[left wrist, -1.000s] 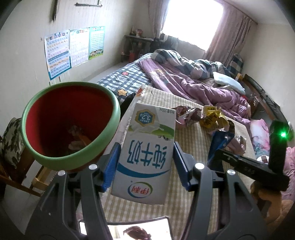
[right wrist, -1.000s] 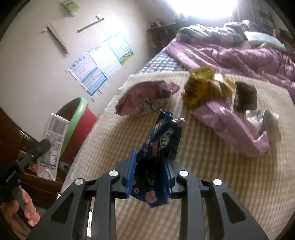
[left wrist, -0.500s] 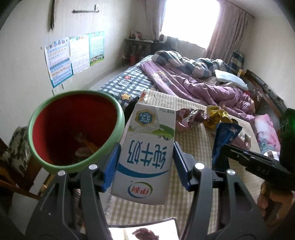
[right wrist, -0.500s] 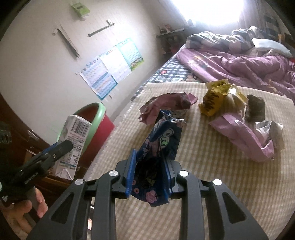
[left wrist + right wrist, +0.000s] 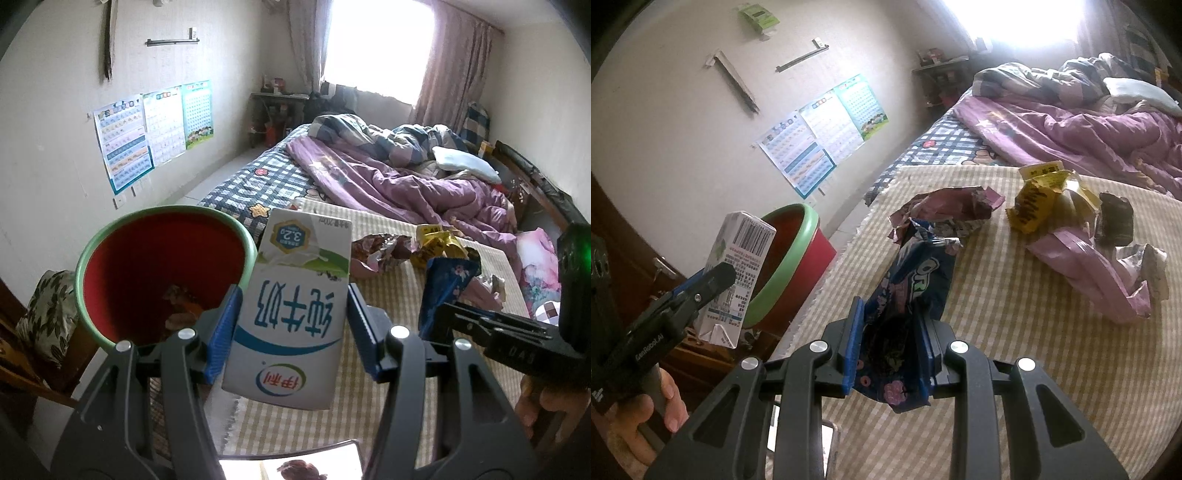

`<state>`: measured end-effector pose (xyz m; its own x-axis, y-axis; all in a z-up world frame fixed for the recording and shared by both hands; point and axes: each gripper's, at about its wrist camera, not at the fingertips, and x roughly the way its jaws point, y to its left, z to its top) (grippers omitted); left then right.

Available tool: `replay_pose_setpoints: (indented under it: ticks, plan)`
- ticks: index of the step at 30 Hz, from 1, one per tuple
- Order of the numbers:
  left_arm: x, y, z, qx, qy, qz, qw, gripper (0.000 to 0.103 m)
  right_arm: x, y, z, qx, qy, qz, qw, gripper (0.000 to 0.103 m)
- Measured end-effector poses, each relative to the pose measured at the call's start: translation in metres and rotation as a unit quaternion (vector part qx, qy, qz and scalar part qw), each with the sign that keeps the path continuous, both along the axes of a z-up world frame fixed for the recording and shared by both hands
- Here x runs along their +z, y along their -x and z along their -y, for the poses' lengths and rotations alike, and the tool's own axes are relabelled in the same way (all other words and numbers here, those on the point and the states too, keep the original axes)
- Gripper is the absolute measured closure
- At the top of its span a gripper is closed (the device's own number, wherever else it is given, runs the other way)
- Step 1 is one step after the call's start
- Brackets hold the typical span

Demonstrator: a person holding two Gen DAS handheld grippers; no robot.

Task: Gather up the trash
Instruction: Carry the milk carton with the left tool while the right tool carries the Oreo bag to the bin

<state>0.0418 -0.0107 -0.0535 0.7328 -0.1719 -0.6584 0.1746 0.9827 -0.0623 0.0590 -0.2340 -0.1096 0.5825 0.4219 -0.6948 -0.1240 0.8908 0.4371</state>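
My left gripper [image 5: 291, 328] is shut on a white milk carton [image 5: 291, 310], held upside down just right of a red bin with a green rim [image 5: 162, 273]. The carton [image 5: 735, 280] and the bin [image 5: 790, 266] also show in the right wrist view. My right gripper [image 5: 890, 354] is shut on a dark blue Oreo wrapper [image 5: 912, 291], held above the checked yellow cloth [image 5: 1015, 350]. The wrapper [image 5: 443, 288] shows at right in the left wrist view. Some trash lies at the bottom of the bin.
Loose wrappers lie on the cloth: a purple one [image 5: 945, 214], a yellow one [image 5: 1041, 199], a dark one [image 5: 1113, 221], a pink one [image 5: 1089, 269]. A bed with a purple quilt [image 5: 406, 184] lies beyond. A floral-cushioned chair [image 5: 48, 314] stands left of the bin.
Both grippers have pulled back and risen a little, still holding the carton and the wrapper. The bin now looks smaller and farther in the left wrist view.
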Motion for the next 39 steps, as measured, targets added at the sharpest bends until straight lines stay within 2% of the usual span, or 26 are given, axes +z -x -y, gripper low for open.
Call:
replay_pose_setpoints:
  ticks: [19,21,23,28,30,37,38,39]
  plan:
    - [-0.003,-0.007,-0.04,0.007,0.015,-0.01,0.9998,0.055,-0.007,-0.013,-0.037,0.016,0.007,-0.007,1.0,0.076]
    - [-0.007,-0.01,-0.04,-0.012,0.017,-0.024,0.9995,0.052,-0.009,-0.014,-0.037,0.011,0.009,-0.009,1.0,0.076]
    - [-0.016,-0.011,-0.037,-0.032,0.009,-0.041,0.9986,0.044,-0.013,-0.015,-0.037,0.003,0.011,-0.013,1.0,0.076]
    - [-0.051,-0.014,-0.025,-0.066,0.009,-0.103,0.9925,0.042,-0.017,-0.012,-0.036,-0.01,0.014,-0.021,1.0,0.076]
    - [-0.066,-0.016,-0.014,-0.077,-0.006,-0.119,0.9898,0.038,-0.016,-0.011,-0.035,-0.015,0.015,-0.021,1.0,0.076]
    - [-0.106,-0.028,0.003,-0.094,-0.026,-0.172,0.9803,0.039,-0.014,-0.003,-0.033,-0.026,0.022,-0.023,0.999,0.076]
    - [-0.109,-0.029,0.002,-0.093,-0.02,-0.176,0.9798,0.048,-0.014,-0.001,-0.032,-0.029,0.022,-0.023,0.999,0.076]
    - [-0.11,-0.03,0.001,-0.093,-0.011,-0.18,0.9792,0.05,-0.013,-0.002,-0.031,-0.031,0.023,-0.024,0.999,0.076]
